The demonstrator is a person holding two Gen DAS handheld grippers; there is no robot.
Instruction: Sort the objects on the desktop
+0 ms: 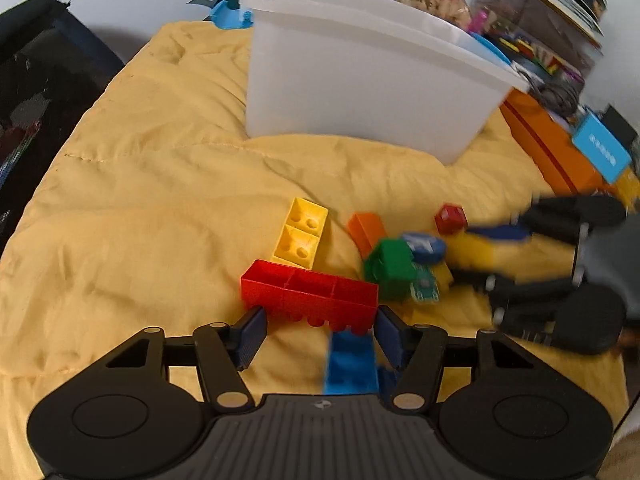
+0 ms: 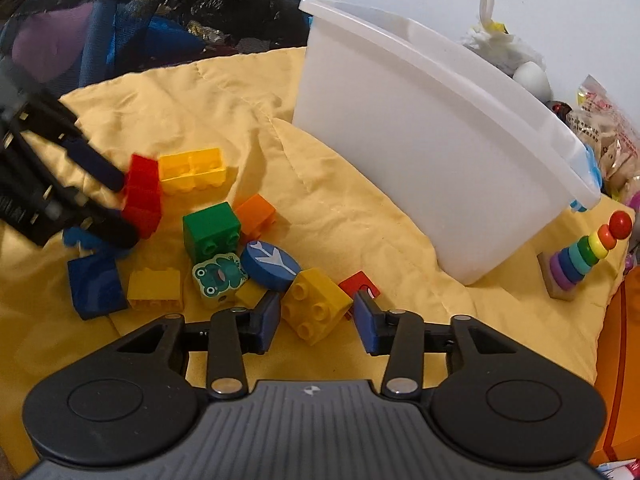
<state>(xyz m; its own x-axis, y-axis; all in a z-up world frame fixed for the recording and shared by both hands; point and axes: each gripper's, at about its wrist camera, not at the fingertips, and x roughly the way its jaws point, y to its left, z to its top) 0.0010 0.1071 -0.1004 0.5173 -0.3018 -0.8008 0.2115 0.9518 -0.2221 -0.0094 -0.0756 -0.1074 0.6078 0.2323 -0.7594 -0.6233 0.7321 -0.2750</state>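
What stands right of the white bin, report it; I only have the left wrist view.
Observer: A rainbow ring stacker stands on the yellow cloth, right of the bin.
Operator: Now read the right claw; it's blurred here.
Observer: The right claw has both pads against a yellow two-by-two brick, studs showing.
Operator: Identify the teal piece beside the green brick.
Observer: A frog-face block, lying face up.

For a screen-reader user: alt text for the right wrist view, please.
The right gripper has its fingers on either side of a yellow block on a yellow quilt, with other blocks scattered to the left and a white bin behind.
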